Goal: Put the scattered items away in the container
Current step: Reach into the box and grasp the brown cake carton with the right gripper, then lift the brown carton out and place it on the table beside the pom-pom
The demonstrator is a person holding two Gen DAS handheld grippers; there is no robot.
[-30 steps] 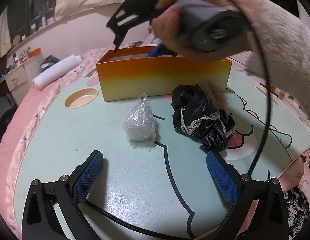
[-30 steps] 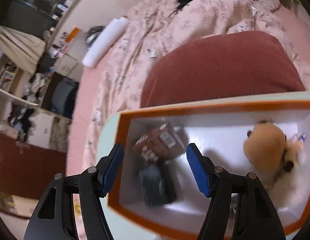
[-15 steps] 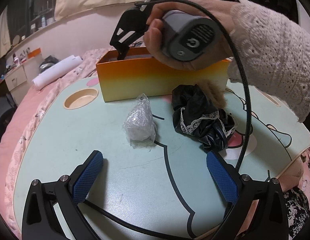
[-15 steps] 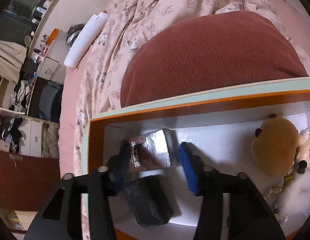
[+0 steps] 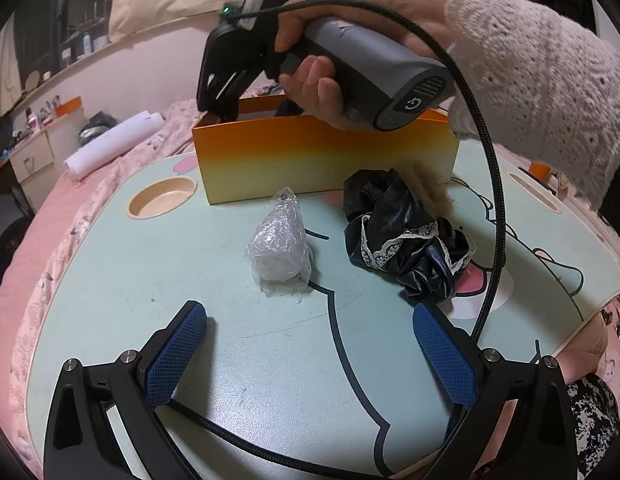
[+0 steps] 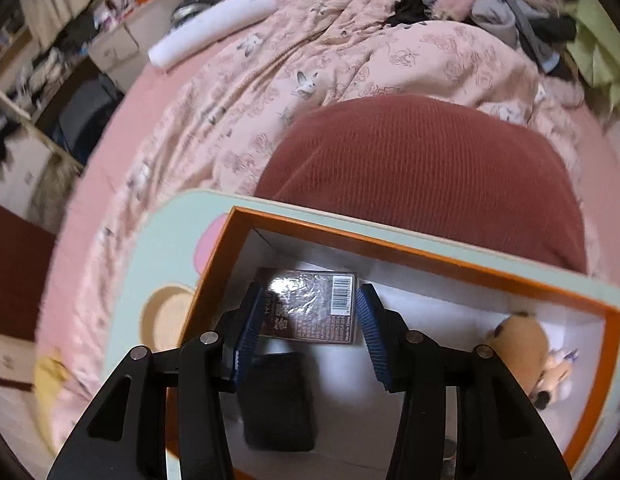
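Inside the orange box [image 6: 429, 258], the right tool [image 6: 308, 330] clamps a barcoded "Made in China" packet [image 6: 310, 306].

The brown foil packet [image 6: 310, 306] carries a barcode and large Chinese characters, too blurred to read; fine print is illegible. A power symbol marks the right hand-held gripper [image 5: 409, 105] butt.

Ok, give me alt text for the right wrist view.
The right gripper reaches down into the orange-rimmed box, its blue fingers either side of a dark shiny packet with a barcode. A black object lies below it and a tan plush toy sits at the box's right end.
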